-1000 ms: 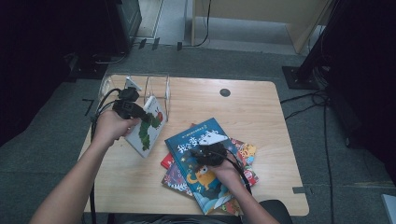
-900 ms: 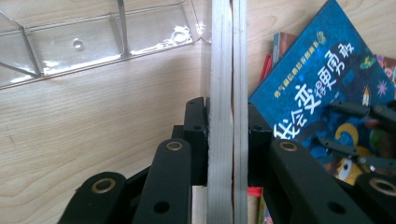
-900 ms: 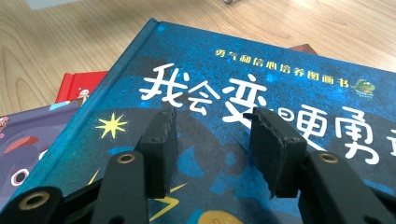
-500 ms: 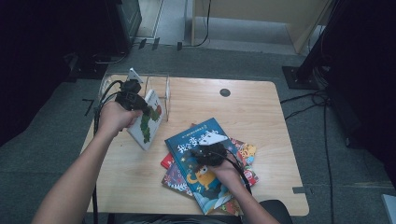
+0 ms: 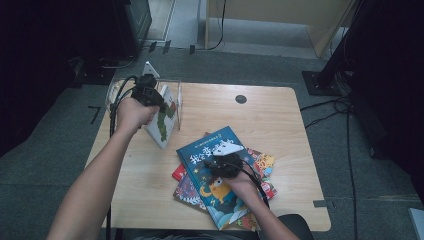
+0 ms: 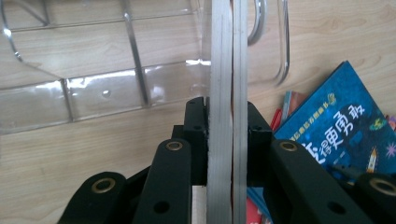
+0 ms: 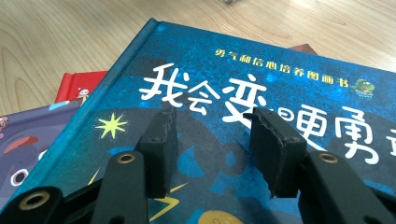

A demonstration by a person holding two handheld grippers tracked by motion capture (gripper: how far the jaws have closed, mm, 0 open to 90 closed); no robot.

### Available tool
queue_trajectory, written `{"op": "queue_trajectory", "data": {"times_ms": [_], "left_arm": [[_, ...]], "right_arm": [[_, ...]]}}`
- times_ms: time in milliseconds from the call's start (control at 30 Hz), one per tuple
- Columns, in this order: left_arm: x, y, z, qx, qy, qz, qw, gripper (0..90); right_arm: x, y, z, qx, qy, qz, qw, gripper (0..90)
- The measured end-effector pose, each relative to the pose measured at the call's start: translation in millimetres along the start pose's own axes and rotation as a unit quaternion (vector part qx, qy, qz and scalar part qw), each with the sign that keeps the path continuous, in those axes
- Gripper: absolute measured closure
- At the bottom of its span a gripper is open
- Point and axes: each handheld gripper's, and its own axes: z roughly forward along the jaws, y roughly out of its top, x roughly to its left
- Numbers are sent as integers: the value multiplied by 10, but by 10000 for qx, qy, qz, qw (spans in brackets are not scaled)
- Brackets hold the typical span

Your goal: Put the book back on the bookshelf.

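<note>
Book [image 6: 226, 93], clamped in left claw [image 6: 227, 140], stands before clear rack [image 6: 93, 93].

Lab: cabled floor [image 5: 320, 107], equipment stands [image 5: 334, 65]

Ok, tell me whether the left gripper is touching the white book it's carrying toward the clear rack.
Touching. The left gripper view shows the left gripper with both black jaws pressed flat against the white book, one on each side, no gap.
</note>
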Motion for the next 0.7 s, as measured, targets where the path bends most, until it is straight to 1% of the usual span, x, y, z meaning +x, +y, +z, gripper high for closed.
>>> {"op": "queue_trajectory", "data": {"times_ms": [67,100,167,233,333,400,467,700], "left_arm": [[-6,55,41,-10,65,-4,10000,771],[-8,81,60,-31,108,31,9999,771],[-2,129,96,-58,139,43,9999,771],[12,180,136,-47,145,12,9999,771],[19,251,200,-48,220,10,9997,770],[18,286,237,-45,184,52,9998,769],[28,315,268,-25,120,28,9999,769],[45,369,354,22,177,70,9998,764]], "right_arm": [[3,0,0,0,-2,4,10000,518],[2,0,0,-5,-3,-3,10000,520],[1,0,0,-1,3,0,10000,520],[1,0,0,-1,4,0,10000,520],[1,2,3,-2,10,-4,10000,523],[2,2,3,-2,10,-8,10000,523],[2,2,3,-2,17,3,10000,523],[1,0,3,-10,21,-13,10000,517]]}}
